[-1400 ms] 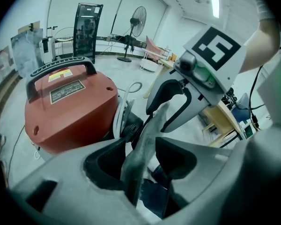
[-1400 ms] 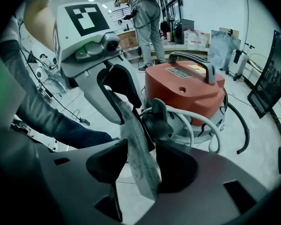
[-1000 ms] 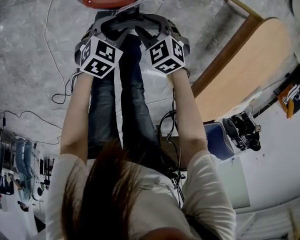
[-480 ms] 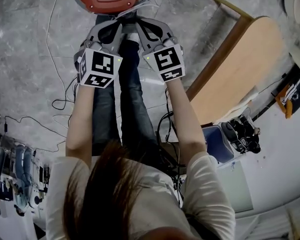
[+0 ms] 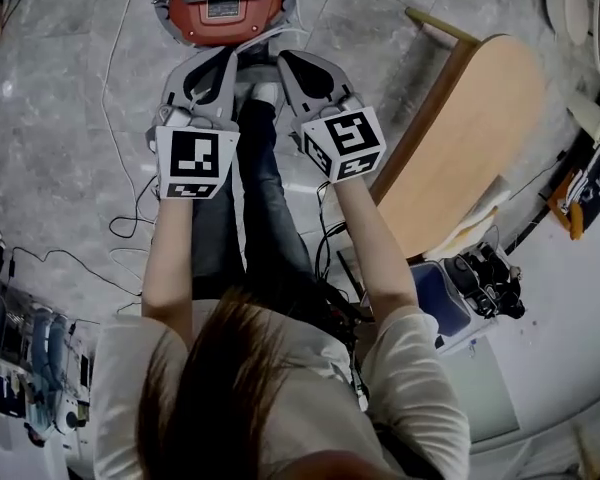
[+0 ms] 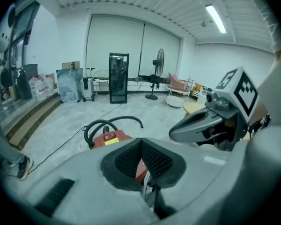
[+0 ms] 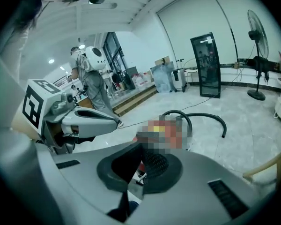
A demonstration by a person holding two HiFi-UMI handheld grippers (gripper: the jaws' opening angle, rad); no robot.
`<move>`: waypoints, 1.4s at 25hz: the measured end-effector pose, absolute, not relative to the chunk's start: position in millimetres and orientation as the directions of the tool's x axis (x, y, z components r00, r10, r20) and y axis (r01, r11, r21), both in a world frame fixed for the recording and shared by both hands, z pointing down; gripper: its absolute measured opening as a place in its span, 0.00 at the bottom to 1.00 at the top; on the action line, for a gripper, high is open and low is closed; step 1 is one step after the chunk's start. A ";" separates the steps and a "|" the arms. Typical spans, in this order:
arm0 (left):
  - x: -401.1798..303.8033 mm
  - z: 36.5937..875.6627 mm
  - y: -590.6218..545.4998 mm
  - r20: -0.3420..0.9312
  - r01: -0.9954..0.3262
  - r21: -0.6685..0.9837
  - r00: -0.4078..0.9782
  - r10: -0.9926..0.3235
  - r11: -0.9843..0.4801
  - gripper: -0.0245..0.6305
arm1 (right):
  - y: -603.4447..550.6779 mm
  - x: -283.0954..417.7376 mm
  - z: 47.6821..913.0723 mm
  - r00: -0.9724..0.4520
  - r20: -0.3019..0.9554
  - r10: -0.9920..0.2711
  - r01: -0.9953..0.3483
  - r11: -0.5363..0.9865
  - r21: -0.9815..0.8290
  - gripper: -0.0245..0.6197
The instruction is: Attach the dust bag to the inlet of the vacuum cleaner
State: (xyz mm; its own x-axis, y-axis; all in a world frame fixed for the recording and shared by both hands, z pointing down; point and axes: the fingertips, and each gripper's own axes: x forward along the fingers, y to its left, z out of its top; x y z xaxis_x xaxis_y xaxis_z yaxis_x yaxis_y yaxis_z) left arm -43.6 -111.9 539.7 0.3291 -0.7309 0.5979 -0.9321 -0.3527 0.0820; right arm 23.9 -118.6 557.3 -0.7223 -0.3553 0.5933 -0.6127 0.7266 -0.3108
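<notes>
The red vacuum cleaner [image 5: 228,3] stands on the grey floor at the top of the head view, its black hose [image 6: 107,124] curling behind it. I see no dust bag in any view. My left gripper [image 5: 223,60] and right gripper [image 5: 286,60] hover side by side just short of the vacuum, both pointing at it. Both are shut with nothing between the jaws. In the left gripper view the closed jaws [image 6: 141,142] cover most of the vacuum [image 6: 110,137]. The right gripper view shows shut jaws [image 7: 140,148] and the hose [image 7: 201,117] beyond.
A curved wooden table [image 5: 480,138] stands to the right. Cables [image 5: 120,98] trail over the floor at the left. The holder's legs [image 5: 255,218] are below the grippers. Another person [image 7: 91,88] stands far off. A fan [image 6: 158,74] and a black cabinet [image 6: 118,78] stand by the far wall.
Both grippers have drawn up and back from the vacuum. Their jaws, spread wide a second ago, are closed now. Nothing came away in them.
</notes>
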 end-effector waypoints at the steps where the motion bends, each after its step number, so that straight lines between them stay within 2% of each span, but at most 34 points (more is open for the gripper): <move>1: -44.9 529.2 -114.0 0.586 -0.935 0.079 0.325 -0.743 -0.346 0.06 | -120.1 24.3 547.8 -0.723 0.588 -0.361 -0.612 0.731 -0.303 0.04; 10: -61.3 439.3 -128.6 0.503 -0.958 0.079 0.279 -0.818 -0.277 0.06 | -138.4 14.3 442.6 -0.742 0.526 -0.415 -0.581 0.790 -0.196 0.04; 24: -72.7 289.2 -145.2 0.363 -0.963 -0.008 0.248 -0.898 -0.269 0.06 | -147.5 28.6 302.1 -0.702 0.404 -0.586 -0.670 0.736 -0.096 0.04; 30: -66.0 236.1 -137.7 0.301 -0.958 0.012 0.276 -0.913 -0.285 0.06 | -146.4 40.9 239.3 -0.653 0.337 -0.678 -0.726 0.687 -0.022 0.04; 35: -58.4 198.0 -128.3 0.248 -0.956 0.023 0.289 -0.925 -0.292 0.06 | -137.3 53.6 193.7 -0.640 0.273 -0.719 -0.754 0.656 -0.039 0.04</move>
State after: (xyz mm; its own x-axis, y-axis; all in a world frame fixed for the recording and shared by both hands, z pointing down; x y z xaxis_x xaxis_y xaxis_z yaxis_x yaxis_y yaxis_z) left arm -58.4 -128.3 198.0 0.2886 -0.9248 0.2479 -0.9561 -0.2922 0.0229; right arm 53.6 -137.3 193.7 -0.6395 -0.7187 0.2729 -0.7538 0.6560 -0.0389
